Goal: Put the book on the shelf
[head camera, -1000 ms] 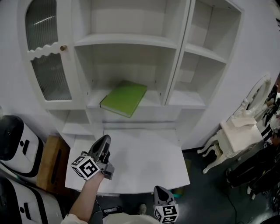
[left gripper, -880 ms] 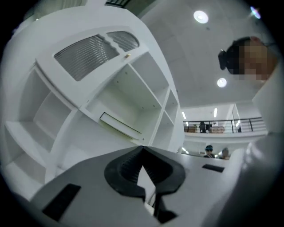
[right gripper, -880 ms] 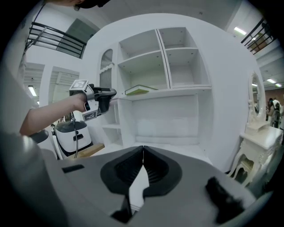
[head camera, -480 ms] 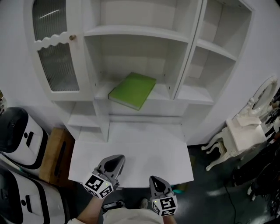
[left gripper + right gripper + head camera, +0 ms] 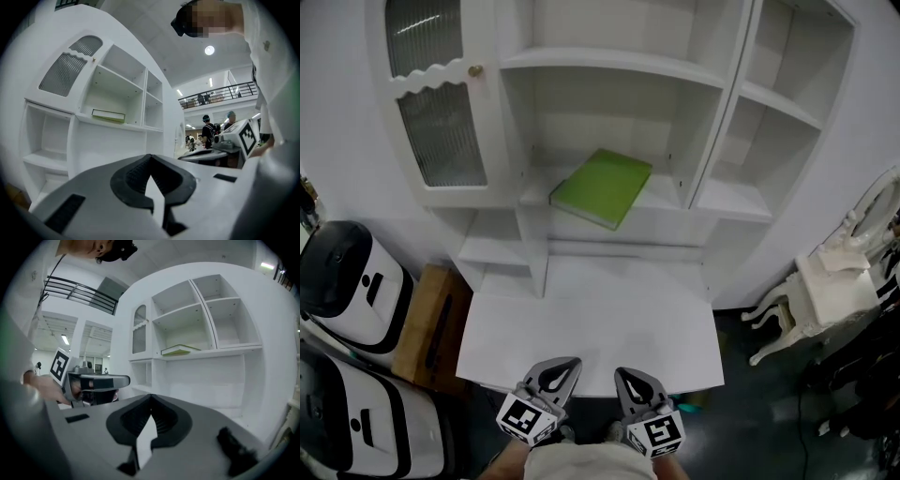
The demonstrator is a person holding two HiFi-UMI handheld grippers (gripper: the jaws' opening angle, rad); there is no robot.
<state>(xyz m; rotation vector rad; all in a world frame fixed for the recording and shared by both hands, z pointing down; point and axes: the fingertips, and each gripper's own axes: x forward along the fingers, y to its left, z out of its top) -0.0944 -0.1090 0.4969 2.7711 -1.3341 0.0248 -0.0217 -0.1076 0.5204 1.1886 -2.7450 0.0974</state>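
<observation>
The green book (image 5: 602, 187) lies flat on the white cabinet's middle shelf (image 5: 661, 214), its near corner just over the shelf's front edge. It also shows as a thin green slab in the left gripper view (image 5: 108, 115) and the right gripper view (image 5: 180, 350). Both grippers hang side by side at the desk's near edge, far from the book. My left gripper (image 5: 566, 363) (image 5: 149, 157) is shut with nothing between its jaws. My right gripper (image 5: 624, 374) (image 5: 150, 397) is shut and empty too. Each gripper view shows the other gripper beside it.
A white desk top (image 5: 591, 323) juts out below the shelves. A ribbed glass door (image 5: 441, 122) closes the cabinet's upper left. Black-and-white machines (image 5: 342, 291) and a wooden box (image 5: 427, 314) stand at the left, a white chair (image 5: 834, 281) at the right.
My left gripper has drawn back from over the desk to the near edge, next to the right gripper, which came up slightly. The book has stayed on the shelf.
</observation>
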